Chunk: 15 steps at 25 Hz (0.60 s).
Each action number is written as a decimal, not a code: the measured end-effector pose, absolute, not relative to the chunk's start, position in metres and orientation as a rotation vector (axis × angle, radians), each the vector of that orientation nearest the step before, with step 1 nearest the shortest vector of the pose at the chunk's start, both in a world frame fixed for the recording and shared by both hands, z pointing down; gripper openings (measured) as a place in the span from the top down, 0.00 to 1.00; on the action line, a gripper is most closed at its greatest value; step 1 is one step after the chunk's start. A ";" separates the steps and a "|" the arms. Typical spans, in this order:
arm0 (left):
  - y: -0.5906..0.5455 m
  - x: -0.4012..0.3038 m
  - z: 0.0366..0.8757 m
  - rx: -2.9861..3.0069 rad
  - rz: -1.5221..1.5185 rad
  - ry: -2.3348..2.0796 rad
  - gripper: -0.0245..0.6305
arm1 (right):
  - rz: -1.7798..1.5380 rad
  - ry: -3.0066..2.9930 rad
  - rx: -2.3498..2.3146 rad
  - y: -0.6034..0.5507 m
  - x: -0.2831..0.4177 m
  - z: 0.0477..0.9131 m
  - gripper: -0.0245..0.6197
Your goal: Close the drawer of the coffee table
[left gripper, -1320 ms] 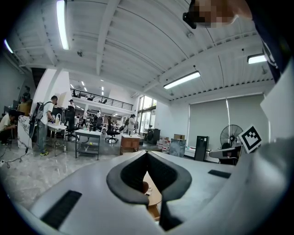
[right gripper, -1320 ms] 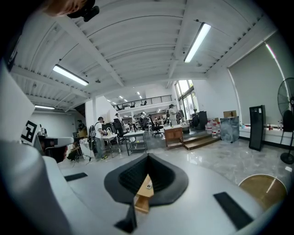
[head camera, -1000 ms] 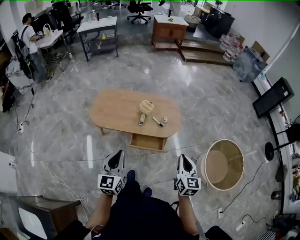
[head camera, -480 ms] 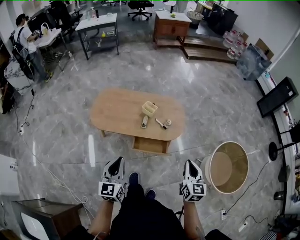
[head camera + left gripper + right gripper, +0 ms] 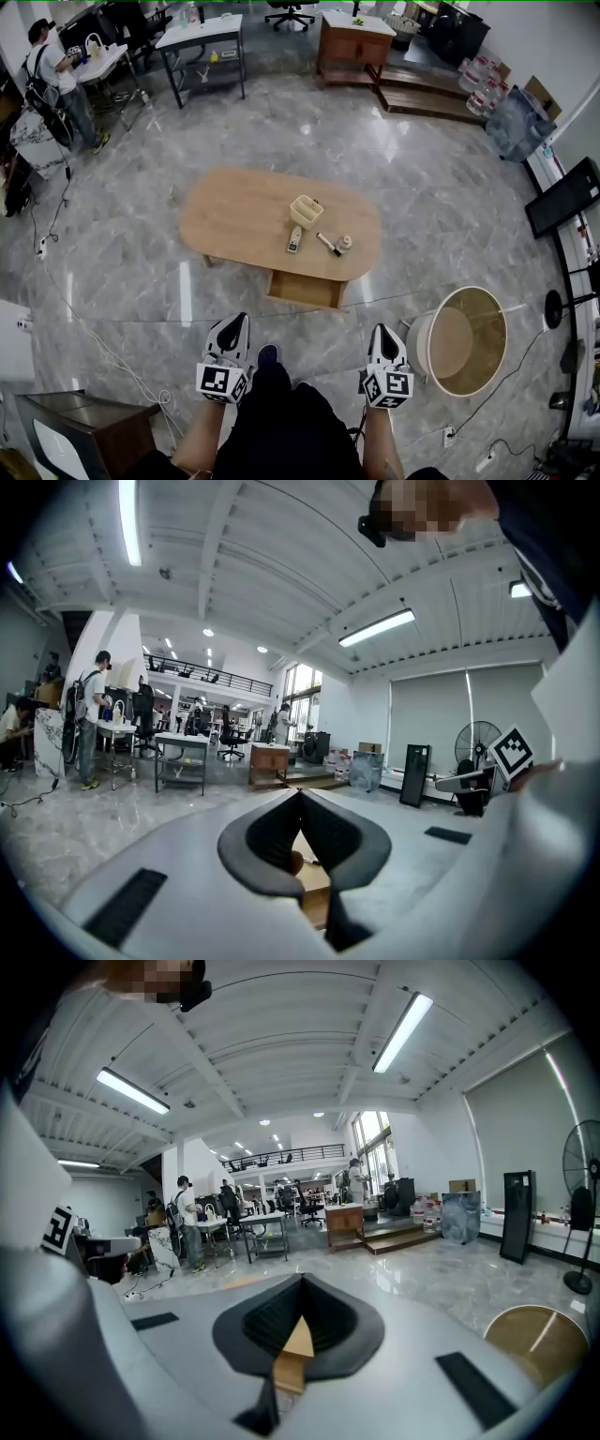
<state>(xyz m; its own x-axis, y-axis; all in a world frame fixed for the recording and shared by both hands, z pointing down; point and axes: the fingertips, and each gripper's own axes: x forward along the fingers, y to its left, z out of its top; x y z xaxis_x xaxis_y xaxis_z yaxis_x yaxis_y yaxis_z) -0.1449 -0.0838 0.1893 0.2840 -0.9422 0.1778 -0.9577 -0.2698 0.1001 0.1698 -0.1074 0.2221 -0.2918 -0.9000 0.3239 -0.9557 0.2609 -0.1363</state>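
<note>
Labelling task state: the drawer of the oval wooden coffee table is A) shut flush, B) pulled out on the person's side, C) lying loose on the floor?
B: the light wooden drawer juts out from under the oval wooden coffee table at its near edge, its inside showing.

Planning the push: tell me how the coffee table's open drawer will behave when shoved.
The drawer looks like rigid wood and seems empty, so it probably slides easily. Pushed off-centre, it might skew and bind. The coffee table stands on glossy floor, so it may scoot.
</note>
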 end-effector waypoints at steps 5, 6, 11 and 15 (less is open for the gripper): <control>-0.089 -0.153 0.229 2.351 0.116 -1.775 0.93 | 0.445 -2.330 1.736 -0.113 0.169 0.265 0.92; -0.091 -0.155 0.238 2.347 0.108 -1.778 0.93 | 0.442 -2.325 1.736 -0.115 0.170 0.275 0.92; -0.105 -0.165 0.294 2.366 0.165 -1.827 0.93 | 0.459 -2.317 1.768 -0.125 0.173 0.330 0.92; -0.122 -0.174 0.337 2.350 0.143 -1.846 0.93 | 0.425 -2.330 1.758 -0.139 0.172 0.367 0.92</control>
